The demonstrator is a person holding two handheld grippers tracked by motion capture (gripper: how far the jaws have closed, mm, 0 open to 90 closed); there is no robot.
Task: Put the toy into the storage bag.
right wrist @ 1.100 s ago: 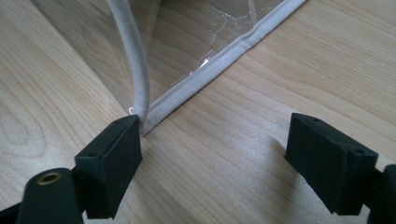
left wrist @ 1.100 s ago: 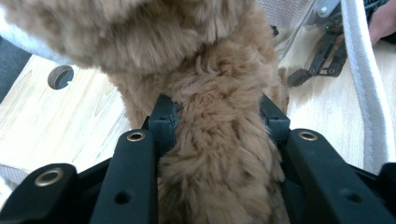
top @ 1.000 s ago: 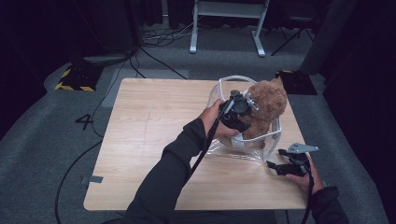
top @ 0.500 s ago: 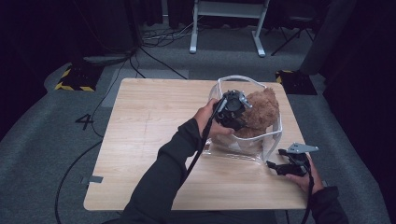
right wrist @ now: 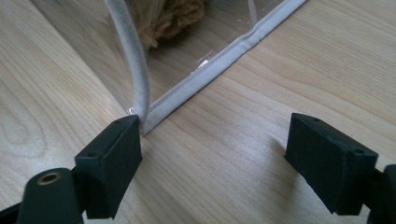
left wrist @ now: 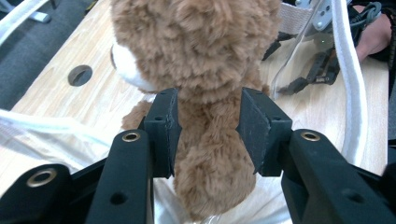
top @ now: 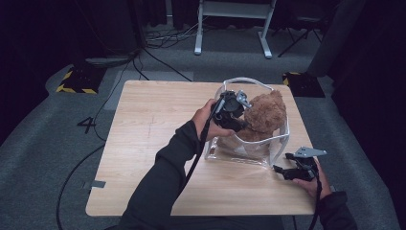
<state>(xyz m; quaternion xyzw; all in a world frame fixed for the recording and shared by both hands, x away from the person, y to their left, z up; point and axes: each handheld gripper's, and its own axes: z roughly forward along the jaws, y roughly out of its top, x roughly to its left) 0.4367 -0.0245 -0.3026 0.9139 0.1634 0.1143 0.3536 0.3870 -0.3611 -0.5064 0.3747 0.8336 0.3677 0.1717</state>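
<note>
A wooden table [top: 158, 143] is seen from above, standing on grey carpet. A clear bag [top: 249, 151] with white trim sits toward the table's right edge, about midway between the near and far edges. A brown teddy bear [top: 263, 115] is held upright inside the bag, its head rising above the rim.

The left gripper [top: 239, 122] is reached into the bag from the left, with a dark sleeve [top: 163, 182] stretched across the table from the near edge. In the left gripper view, the bear [left wrist: 205, 93] is seen clamped between the two black jaws, whose pads press into the fur of its body below the head. A white muzzle is visible on the bear's left side, and a round hole [left wrist: 80, 74] is seen in the table beyond it.

The right gripper [top: 287, 171] is held low near the table's near right corner, just beside the bag's near right corner. In the right gripper view, its jaws are spread wide apart over bare wood, with nothing between them. The bag's white edging [right wrist: 140, 88] is seen touching, or almost touching, the left jaw, and brown fur shows through the clear wall above.
</note>
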